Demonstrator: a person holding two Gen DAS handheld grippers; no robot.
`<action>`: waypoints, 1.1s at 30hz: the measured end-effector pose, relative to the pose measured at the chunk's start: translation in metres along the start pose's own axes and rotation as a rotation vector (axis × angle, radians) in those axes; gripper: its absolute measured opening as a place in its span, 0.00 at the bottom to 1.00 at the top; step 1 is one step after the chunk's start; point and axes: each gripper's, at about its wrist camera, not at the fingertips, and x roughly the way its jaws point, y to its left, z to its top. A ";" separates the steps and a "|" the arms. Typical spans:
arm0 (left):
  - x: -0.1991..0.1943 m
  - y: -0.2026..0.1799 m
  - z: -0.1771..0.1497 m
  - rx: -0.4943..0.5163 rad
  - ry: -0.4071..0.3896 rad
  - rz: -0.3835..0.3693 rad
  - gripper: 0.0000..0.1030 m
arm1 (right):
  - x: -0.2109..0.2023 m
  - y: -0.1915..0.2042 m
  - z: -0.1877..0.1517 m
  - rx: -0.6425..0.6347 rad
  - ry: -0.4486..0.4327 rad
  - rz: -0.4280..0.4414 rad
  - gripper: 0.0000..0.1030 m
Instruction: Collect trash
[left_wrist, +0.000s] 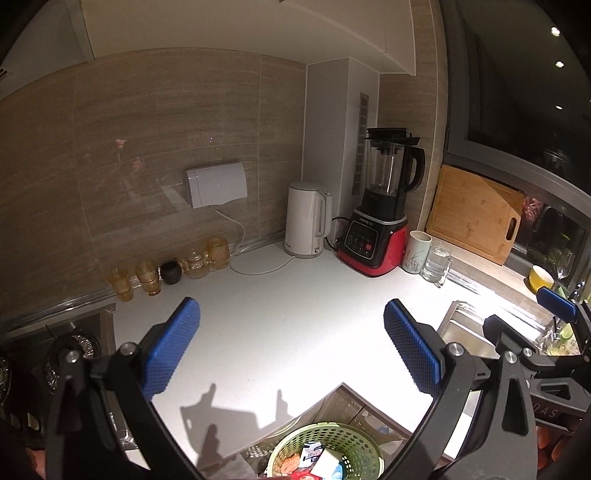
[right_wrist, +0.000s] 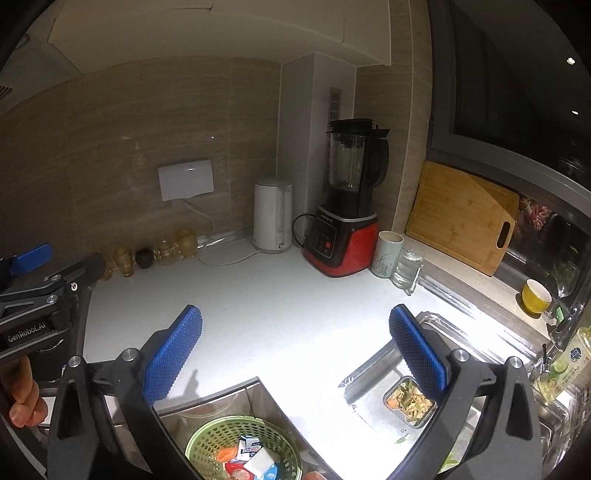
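A green perforated basket (left_wrist: 332, 448) (right_wrist: 243, 448) sits low below the white counter edge, holding trash: white packets, a red wrapper and orange scraps. My left gripper (left_wrist: 291, 347) hangs open above the counter (left_wrist: 280, 306), nothing between its blue pads. My right gripper (right_wrist: 295, 350) is also open and empty, above the counter (right_wrist: 280, 314) between the basket and the sink. In the right wrist view the left gripper's body (right_wrist: 40, 291) shows at the left with a hand (right_wrist: 22, 398) on it. The right gripper (left_wrist: 528, 314) appears at the right of the left wrist view.
A glass container of vegetable scraps (right_wrist: 410, 400) lies in the steel sink (right_wrist: 373, 373). At the back stand a white kettle (left_wrist: 306, 219), a red blender (left_wrist: 380, 206), a mug (left_wrist: 417, 251), a glass (left_wrist: 436, 264), amber glasses (left_wrist: 147, 277) and a cutting board (left_wrist: 476, 212). A stove (left_wrist: 55, 354) is at the left.
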 end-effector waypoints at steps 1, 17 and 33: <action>0.000 0.000 0.000 -0.002 0.002 0.002 0.92 | 0.001 0.001 0.000 -0.002 0.002 0.000 0.98; 0.005 0.001 -0.005 -0.009 0.016 0.007 0.92 | 0.002 0.009 -0.002 -0.014 0.006 0.000 0.98; 0.004 0.002 -0.007 -0.004 0.020 0.003 0.92 | 0.000 0.011 -0.003 -0.020 0.006 -0.003 0.98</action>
